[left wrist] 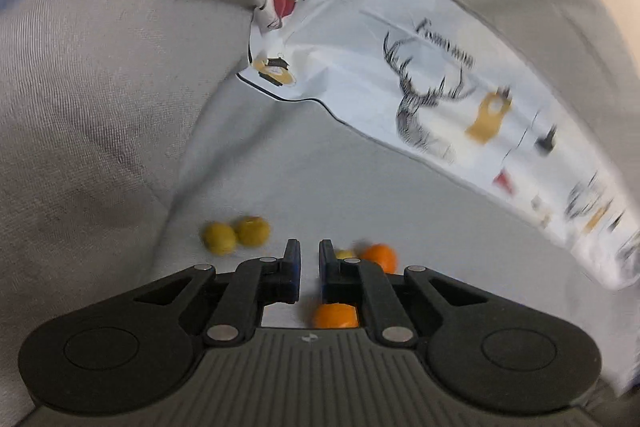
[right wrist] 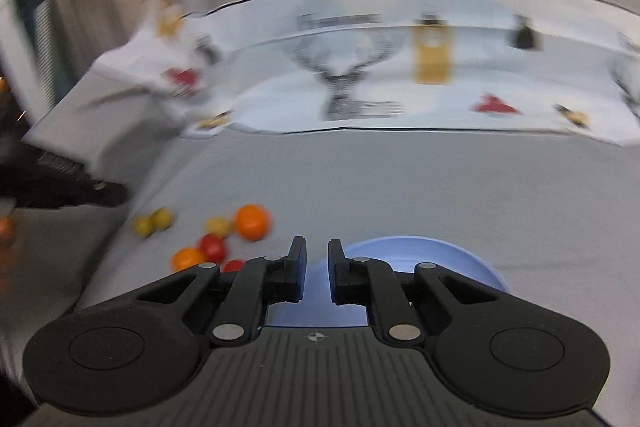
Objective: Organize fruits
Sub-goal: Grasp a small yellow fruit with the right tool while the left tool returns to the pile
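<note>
deer-print cloth (left wrist: 420, 83) | writing above deer: blurred, unreadable

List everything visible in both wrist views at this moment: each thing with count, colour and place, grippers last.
yellow fruits: three, yellow; a pair at the left of the cluster, one beside the larger orange.
oranges: two, orange; the larger at the back of the cluster, the smaller at its near left.
red fruits: two, red; between the oranges, one partly hidden by the gripper.
bowl: one, light blue; behind the right gripper, nothing seen in it.
printed cloth: one, white with deer pattern; behind the fruits.
grey cover: one, grey; under everything.
left gripper: black, shut, holding nothing.
right gripper: black, shut, holding nothing.
</note>
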Demonstrator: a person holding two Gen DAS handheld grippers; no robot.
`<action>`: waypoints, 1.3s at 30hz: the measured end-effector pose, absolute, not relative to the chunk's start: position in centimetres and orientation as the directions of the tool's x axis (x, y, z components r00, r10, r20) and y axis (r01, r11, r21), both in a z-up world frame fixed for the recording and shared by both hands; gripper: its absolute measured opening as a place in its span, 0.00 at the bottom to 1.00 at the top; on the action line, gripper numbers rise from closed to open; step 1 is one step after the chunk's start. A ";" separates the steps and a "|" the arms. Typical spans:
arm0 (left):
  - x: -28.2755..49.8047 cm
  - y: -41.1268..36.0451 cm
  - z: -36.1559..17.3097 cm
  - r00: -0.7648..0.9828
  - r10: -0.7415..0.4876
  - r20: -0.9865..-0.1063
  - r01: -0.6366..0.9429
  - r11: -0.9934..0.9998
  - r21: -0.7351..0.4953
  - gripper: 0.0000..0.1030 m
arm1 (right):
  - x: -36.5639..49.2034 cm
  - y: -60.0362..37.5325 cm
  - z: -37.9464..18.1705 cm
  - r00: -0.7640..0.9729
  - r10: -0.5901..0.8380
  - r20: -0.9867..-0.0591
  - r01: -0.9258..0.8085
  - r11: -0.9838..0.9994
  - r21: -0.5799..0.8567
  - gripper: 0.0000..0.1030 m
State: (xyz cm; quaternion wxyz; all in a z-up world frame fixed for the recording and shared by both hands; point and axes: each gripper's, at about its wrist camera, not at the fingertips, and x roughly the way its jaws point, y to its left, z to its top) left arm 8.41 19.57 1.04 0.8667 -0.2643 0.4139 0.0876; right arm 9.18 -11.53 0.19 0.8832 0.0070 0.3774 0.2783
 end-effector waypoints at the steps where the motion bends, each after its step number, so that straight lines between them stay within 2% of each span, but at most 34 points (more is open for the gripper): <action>1: 8.8 19.8 1.1 0.639 -0.047 -0.768 -0.377 0.851 -0.365 0.08 | 9.1 -10.7 0.0 0.543 0.508 -0.668 -0.510 0.832 0.218 0.12; 7: 10.6 20.4 0.0 0.603 -0.004 -0.798 -0.398 0.865 -0.305 0.09 | 8.4 -6.1 -1.6 0.461 0.525 -0.715 -0.630 0.762 0.153 0.15; 11: 10.3 19.5 -1.7 0.571 -0.069 -0.818 -0.378 0.862 -0.337 0.14 | 8.5 -4.2 -2.9 0.437 0.500 -0.747 -0.680 0.728 0.089 0.29; 12: 10.5 19.1 -1.9 0.559 -0.107 -0.822 -0.354 0.866 -0.354 0.17 | 8.6 -3.8 -3.1 0.436 0.489 -0.755 -0.684 0.725 0.075 0.33; 14: 10.7 18.0 -2.2 0.535 -0.153 -0.831 -0.310 0.880 -0.361 0.44 | 8.9 -3.3 -3.6 0.427 0.475 -0.770 -0.695 0.717 0.056 0.34; 16: 11.0 16.9 -2.5 0.512 -0.166 -0.843 -0.269 0.901 -0.341 0.54 | 9.1 -2.9 -4.0 0.425 0.467 -0.776 -0.701 0.711 0.044 0.34; 25: 11.2 13.8 -4.3 0.419 -0.160 -0.894 -0.190 0.947 -0.259 0.54 | 9.0 -1.7 -5.5 0.428 0.413 -0.804 -0.721 0.692 -0.028 0.35; 27: 11.3 13.5 -4.6 0.409 -0.153 -0.899 -0.183 0.952 -0.246 0.50 | 9.0 -1.8 -5.8 0.428 0.397 -0.812 -0.715 0.698 -0.035 0.37; 28: 11.3 13.3 -4.7 0.405 -0.143 -0.903 -0.179 0.956 -0.232 0.40 | 9.0 -1.8 -5.9 0.423 0.394 -0.816 -0.716 0.697 -0.035 0.35; 29: 11.3 13.2 -4.7 0.403 -0.137 -0.905 -0.175 0.959 -0.224 0.35 | 9.0 -1.8 -6.1 0.419 0.392 -0.819 -0.719 0.694 -0.036 0.32; 30: 11.2 13.2 -4.7 0.405 -0.137 -0.904 -0.171 0.960 -0.222 0.35 | 8.9 -1.8 -6.2 0.420 0.384 -0.822 -0.721 0.691 -0.045 0.27; 32: 11.0 13.2 -4.4 0.413 -0.135 -0.901 -0.174 0.959 -0.223 0.34 | 8.7 -1.8 -6.4 0.424 0.381 -0.821 -0.726 0.686 -0.057 0.25; 36: 9.8 14.2 -3.5 0.427 -0.118 -0.897 -0.226 0.946 -0.232 0.34 | 8.9 -2.7 -5.3 0.403 0.451 -0.796 -0.720 0.694 0.029 0.25; 39: 9.0 15.4 -2.9 0.428 -0.127 -0.895 -0.278 0.924 -0.264 0.34 | 8.9 -3.2 -4.7 0.315 0.534 -0.784 -0.728 0.666 0.162 0.25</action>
